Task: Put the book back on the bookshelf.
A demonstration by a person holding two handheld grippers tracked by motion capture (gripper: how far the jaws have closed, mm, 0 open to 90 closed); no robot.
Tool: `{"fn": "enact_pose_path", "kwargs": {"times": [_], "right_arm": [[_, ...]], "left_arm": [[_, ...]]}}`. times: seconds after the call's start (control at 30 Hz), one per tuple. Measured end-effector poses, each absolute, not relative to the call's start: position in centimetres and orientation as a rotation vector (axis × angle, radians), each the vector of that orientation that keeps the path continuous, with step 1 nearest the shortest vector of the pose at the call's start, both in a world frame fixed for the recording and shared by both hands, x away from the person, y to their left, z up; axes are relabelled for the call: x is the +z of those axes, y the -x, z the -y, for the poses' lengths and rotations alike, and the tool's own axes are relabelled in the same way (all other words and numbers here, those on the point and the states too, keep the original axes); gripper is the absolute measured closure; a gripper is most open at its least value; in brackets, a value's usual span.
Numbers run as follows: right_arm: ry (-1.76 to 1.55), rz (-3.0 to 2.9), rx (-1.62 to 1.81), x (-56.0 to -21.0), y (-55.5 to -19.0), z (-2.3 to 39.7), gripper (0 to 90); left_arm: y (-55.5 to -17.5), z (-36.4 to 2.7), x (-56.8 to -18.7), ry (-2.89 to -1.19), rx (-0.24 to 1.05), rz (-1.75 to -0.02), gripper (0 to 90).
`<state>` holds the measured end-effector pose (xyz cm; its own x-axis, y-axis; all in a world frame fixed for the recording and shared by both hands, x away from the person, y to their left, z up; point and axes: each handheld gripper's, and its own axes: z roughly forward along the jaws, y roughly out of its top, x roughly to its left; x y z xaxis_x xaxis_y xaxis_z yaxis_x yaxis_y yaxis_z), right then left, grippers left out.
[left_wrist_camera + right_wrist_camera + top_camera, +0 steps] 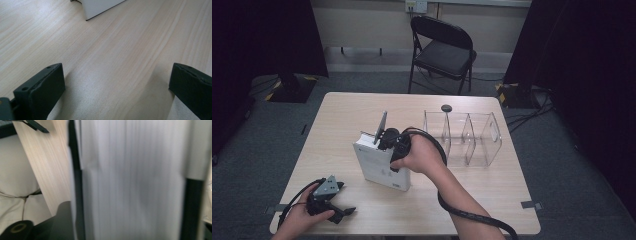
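A thick white book (382, 167) stands upright on the wooden table (337, 115), just left of centre. My right gripper (387, 139) comes down on the book's top far corner from the right, a hand wrapped around its body. In the right gripper view the book's page block (130, 182) sits between the two black jaws, which press against its covers. My left gripper (343, 199) rests near the table's front left corner. Its jaws stand wide apart over bare wood (115, 90). A corner of the white book (100, 6) shows at the top of the left gripper view.
A clear plastic organiser (467, 132) with upright dividers stands right of the book. A small dark round object (446, 108) lies behind it near the far edge. A black folding chair (443, 50) stands beyond the table.
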<state>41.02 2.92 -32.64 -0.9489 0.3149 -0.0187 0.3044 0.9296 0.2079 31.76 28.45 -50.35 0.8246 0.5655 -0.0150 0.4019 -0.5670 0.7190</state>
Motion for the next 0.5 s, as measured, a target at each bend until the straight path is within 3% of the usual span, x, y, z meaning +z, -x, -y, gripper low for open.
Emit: {"fn": "enact_pose_path", "kwargs": {"times": [0.5], "right_arm": [[-0.491,-3.021,0.312,-32.27,-40.29,-2.88,51.8]], "left_arm": [[-31.86,-28.53,-50.29,-2.259,0.276,-0.694,0.0]]}}
